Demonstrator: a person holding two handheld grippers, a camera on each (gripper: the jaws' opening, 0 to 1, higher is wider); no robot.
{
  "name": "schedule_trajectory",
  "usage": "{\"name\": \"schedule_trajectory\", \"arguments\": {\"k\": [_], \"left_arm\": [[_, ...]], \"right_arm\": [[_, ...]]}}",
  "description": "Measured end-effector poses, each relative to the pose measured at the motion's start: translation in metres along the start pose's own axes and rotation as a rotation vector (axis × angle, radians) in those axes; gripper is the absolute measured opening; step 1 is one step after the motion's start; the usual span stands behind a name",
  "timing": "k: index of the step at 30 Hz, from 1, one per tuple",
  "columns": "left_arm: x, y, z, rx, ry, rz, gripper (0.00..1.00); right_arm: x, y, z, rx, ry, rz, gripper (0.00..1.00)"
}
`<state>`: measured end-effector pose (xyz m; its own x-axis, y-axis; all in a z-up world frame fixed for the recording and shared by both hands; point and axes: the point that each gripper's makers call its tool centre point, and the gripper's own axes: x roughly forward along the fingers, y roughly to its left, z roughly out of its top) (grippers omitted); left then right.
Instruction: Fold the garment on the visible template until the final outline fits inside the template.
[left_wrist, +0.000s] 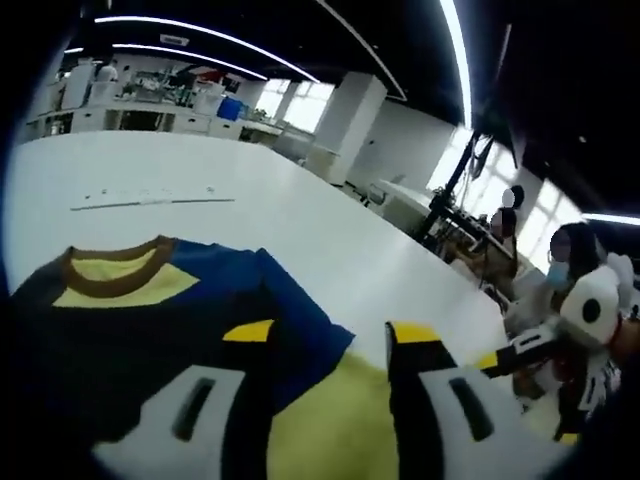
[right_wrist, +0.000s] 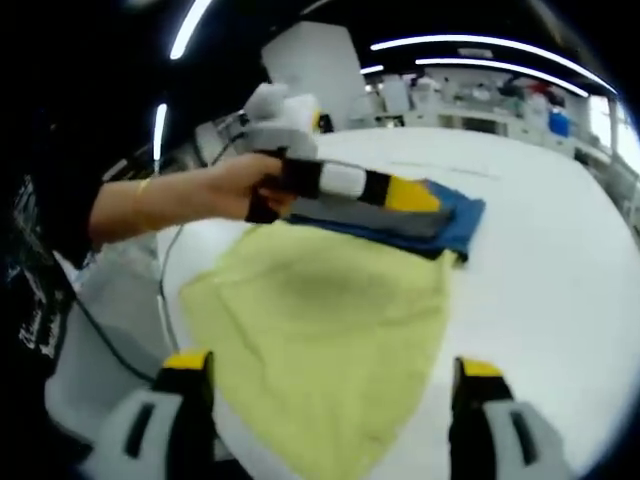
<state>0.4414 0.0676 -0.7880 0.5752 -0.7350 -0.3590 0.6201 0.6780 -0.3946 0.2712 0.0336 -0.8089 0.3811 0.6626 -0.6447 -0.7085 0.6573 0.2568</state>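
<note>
Left gripper view: garment (left_wrist: 190, 320) lies on the white surface (left_wrist: 300, 220) from 9 to 6 o'clock; left gripper (left_wrist: 322, 345) fingers apart above it. Right gripper view: yellow part spread at centre, right gripper (right_wrist: 330, 385) fingers apart, empty. Folding looks barely begun; I see no template.

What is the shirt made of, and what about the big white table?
The shirt looks like soft knit cloth, matte, yellow and blue: it lies limp, with gentle wrinkles and a ribbed brown collar. The table looks like a hard, smooth white board, maybe laminate or plastic; it's flat and even with a slight sheen, though I can't be sure.
</note>
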Motion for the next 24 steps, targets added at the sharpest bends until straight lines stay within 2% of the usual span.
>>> {"name": "schedule_trajectory", "arguments": {"k": [4, 6, 10, 15, 24], "left_arm": [[-0.018, 0.000, -0.001, 0.022, -0.001, -0.010, 0.57], [-0.027, 0.001, -0.003, -0.019, 0.002, -0.048, 0.61], [-0.051, 0.010, -0.009, 0.070, 0.022, -0.022, 0.71], [-0.078, 0.008, -0.016, 0.085, 0.019, -0.030, 0.77], [-0.126, -0.001, -0.025, 0.158, 0.027, -0.058, 0.89]], "right_arm": [[-0.002, 0.001, 0.002, -0.034, 0.013, 0.017, 0.99], [-0.002, 0.003, 0.004, -0.047, 0.013, 0.034, 0.99], [-0.003, 0.009, 0.004, -0.082, 0.029, 0.067, 0.99], [-0.003, 0.016, 0.000, -0.107, 0.057, 0.102, 0.99], [-0.007, 0.025, -0.005, -0.154, 0.091, 0.138, 0.99]]}}
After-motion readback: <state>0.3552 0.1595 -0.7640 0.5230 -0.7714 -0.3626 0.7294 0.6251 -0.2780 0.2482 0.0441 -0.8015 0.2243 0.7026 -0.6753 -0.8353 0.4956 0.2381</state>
